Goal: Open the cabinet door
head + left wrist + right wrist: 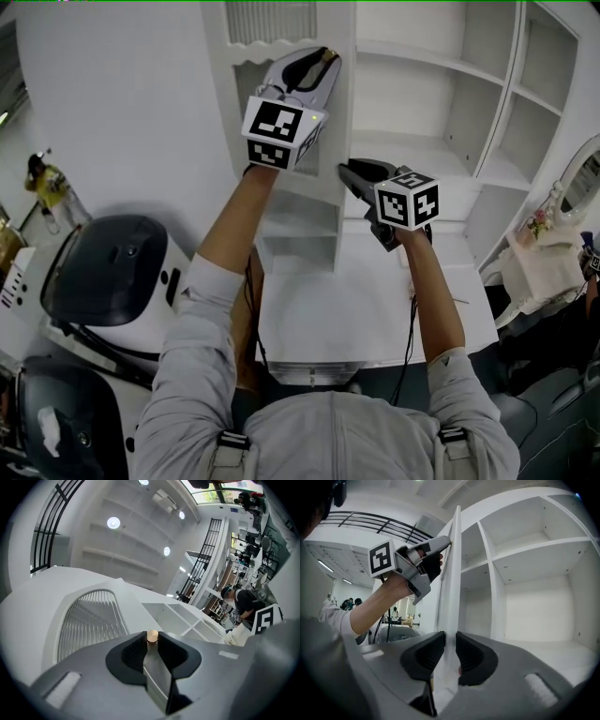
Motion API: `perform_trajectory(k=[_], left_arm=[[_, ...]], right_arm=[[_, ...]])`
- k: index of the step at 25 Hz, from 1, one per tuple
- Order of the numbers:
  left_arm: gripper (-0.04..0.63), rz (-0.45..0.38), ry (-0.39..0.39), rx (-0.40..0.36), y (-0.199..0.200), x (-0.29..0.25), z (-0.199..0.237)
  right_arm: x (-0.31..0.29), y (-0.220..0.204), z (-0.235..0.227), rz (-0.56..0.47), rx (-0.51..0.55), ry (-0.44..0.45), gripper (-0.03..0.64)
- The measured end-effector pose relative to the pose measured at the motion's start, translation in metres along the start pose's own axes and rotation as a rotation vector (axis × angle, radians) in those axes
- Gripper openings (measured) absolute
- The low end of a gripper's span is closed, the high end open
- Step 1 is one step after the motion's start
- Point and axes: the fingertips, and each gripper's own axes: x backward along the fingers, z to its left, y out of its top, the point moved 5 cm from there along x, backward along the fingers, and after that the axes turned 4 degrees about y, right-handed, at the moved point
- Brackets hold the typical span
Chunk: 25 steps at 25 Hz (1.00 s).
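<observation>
The white cabinet door [333, 141], with a louvred panel [91, 620] near its top, stands swung out edge-on from the open shelves [422, 94]. My left gripper [314, 61] is high on the door, shut on its small tan knob [152, 636], which shows between the black pads. My right gripper [349, 173] is lower, at the door's free edge. In the right gripper view the door's thin edge [452, 573] runs straight between the pads, and that gripper [450, 656] is shut on it. The left gripper [440, 545] shows above, on the door's far face.
A white desk top [375, 300] lies under the cabinet, with a small shelf unit [300, 234] below the door. A black and white machine [103, 272] stands at the left. A mirror [577, 187] and a pale bag [539, 262] are at the right.
</observation>
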Motion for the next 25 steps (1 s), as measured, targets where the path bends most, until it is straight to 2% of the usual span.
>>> perform_trajectory(k=[3,9,16,20,25], left_arm=[[0.090,-0.014,-0.027,0.019,0.004,0.007,0.000],[0.091,-0.056,-0.092,0.069,0.023,0.036,0.006],[0.095,-0.109,-0.134,0.127,0.045,0.087,0.036],[0.098,-0.108,-0.164,0.137,0.055,0.111,0.050],[0.104,-0.114,-0.188,0.127,0.062,0.138,0.073]], right_arm=[[0.004,0.000,0.012,0.019,-0.004,-0.031,0.078],[0.014,-0.001,0.054,-0.023,-0.045,-0.114,0.074],[0.006,0.005,0.124,-0.041,-0.028,-0.188,0.069],[-0.001,0.006,0.157,-0.026,-0.009,-0.239,0.072],[-0.019,0.011,0.191,0.001,-0.003,-0.230,0.075]])
